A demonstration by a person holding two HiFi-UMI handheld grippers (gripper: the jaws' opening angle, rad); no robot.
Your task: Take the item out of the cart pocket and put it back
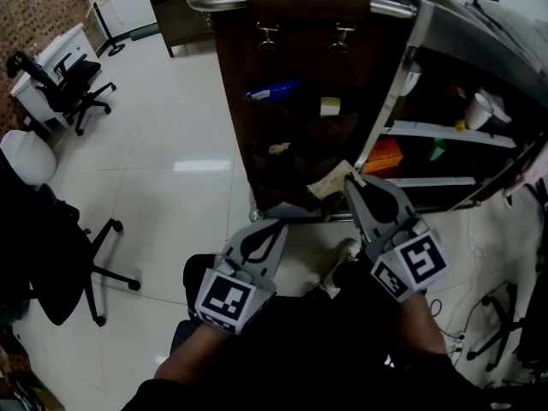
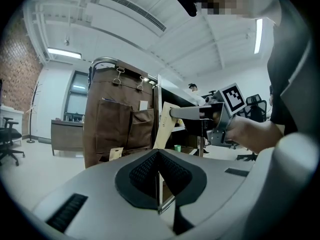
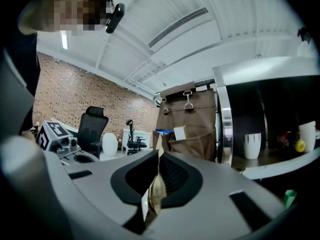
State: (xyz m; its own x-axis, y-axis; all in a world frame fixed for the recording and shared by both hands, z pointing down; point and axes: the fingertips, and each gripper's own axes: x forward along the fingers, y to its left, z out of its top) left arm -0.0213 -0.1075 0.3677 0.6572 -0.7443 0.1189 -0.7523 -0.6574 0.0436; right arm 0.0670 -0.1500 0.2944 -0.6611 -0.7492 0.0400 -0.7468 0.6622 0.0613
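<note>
Right gripper (image 1: 353, 182) is nipped narrow on a flat beige paper packet (image 1: 330, 181), its pads pressing the sheet from both sides. It holds the packet out in the air just in front of the lower part of the brown fabric pocket organiser (image 1: 291, 84), and no part of it sits in a pocket. The left gripper (image 1: 276, 223) hangs lower and to the left with its jaws together on nothing.

On the left, glossy white floor tiles (image 1: 171, 144) give plenty of open room as far as the black office chair (image 1: 73, 84); a second chair's wheeled base (image 1: 111, 272) sits nearer the person. On the right it is tighter. The cart's grey metal shelves (image 1: 445, 133) and upright post stand close by the right gripper, and the chrome handle rail (image 1: 223, 1) caps the organiser above.

Only the head view shows the orange box (image 1: 383, 155) on a shelf. The left gripper view shows the packet (image 2: 164, 126) broadside, just right of the organiser's edge (image 2: 120, 124), with the right gripper (image 2: 172, 113) pinching its upper corner. The right gripper view shows only the packet's thin edge (image 3: 156, 191) between the pads, plus a white cup (image 3: 253, 145) on a shelf.

Seen broadside, the packet's long axis runs nearly upright, leaning a little, with the lower end toward the organiser.
</note>
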